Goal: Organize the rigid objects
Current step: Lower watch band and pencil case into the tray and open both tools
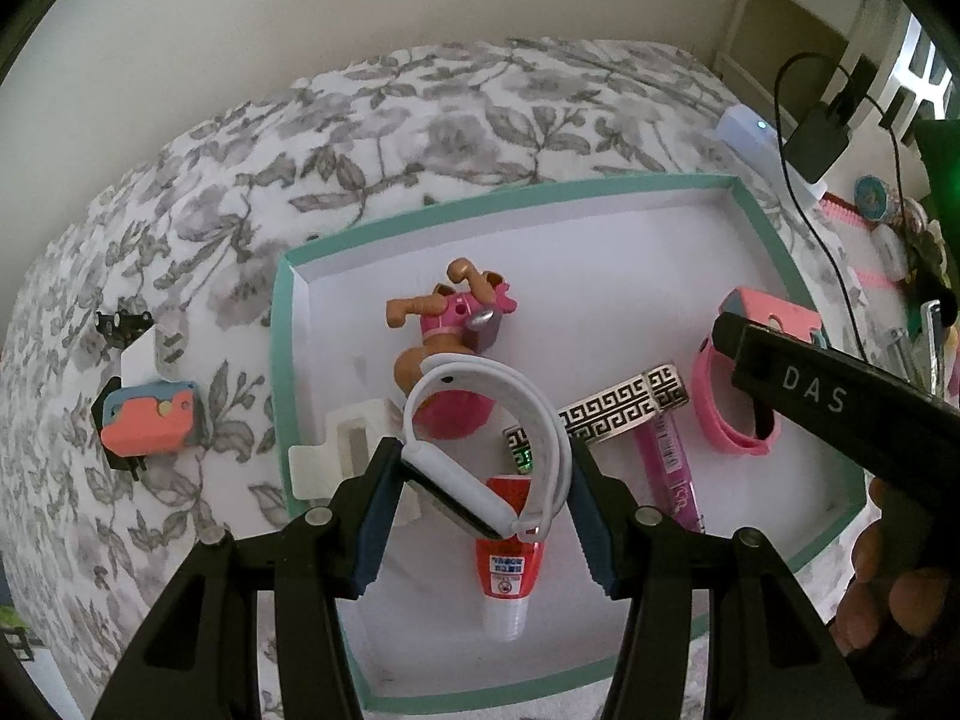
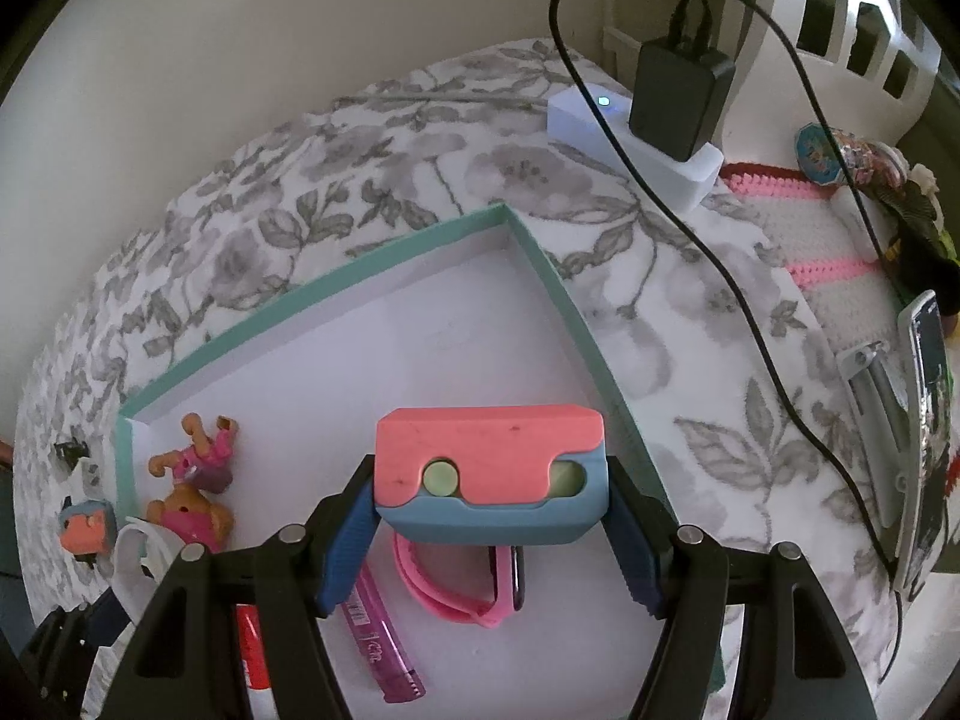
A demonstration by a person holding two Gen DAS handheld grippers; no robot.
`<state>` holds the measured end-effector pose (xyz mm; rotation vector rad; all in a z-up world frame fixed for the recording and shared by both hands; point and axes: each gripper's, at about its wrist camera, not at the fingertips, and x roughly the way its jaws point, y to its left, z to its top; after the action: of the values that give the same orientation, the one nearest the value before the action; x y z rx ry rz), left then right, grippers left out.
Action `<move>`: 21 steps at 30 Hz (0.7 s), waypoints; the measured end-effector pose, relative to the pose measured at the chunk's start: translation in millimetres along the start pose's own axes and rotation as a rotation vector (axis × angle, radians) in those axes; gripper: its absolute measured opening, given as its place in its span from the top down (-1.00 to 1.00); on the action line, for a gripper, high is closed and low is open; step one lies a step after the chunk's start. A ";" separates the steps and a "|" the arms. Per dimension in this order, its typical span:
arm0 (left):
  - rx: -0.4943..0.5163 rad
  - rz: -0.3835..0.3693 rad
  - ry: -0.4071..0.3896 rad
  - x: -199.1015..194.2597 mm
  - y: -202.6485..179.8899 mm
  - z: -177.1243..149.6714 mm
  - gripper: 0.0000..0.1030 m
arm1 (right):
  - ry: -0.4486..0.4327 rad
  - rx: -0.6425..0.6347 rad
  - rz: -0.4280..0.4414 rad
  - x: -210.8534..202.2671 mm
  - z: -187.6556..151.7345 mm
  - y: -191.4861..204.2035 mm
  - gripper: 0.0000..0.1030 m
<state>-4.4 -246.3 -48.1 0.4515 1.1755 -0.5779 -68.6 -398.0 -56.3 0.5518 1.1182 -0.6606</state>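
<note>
Two claws grip: white watch (image 1: pixel 480 450), pink-and-blue block (image 2: pixel 489 474).

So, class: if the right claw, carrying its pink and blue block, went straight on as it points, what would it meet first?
Probably the pink watch, lying on the floor of the teal box just beneath the block held in the right claw; depth is uncertain.

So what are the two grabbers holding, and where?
The left gripper holds a white watch across its face and band. The right gripper holds a pink and blue block by its two ends.
</note>
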 end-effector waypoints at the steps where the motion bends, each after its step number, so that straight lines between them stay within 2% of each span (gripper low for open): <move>1: 0.000 0.002 0.005 1.6 0.0 -0.4 -0.08 | 0.007 0.000 -0.002 2.3 -0.9 -0.4 -0.41; 13: -0.016 0.002 0.028 3.8 3.1 -0.5 -0.10 | 0.012 0.002 -0.002 4.6 -1.2 -0.7 -0.41; 21: -0.040 -0.014 0.000 -9.4 9.5 3.0 -0.11 | -0.012 0.000 -0.014 -7.0 2.2 1.5 -0.42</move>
<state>1.3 -239.0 -37.9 0.4089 1.1890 -0.5655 -68.2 -397.1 -48.9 0.5398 1.1118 -0.6749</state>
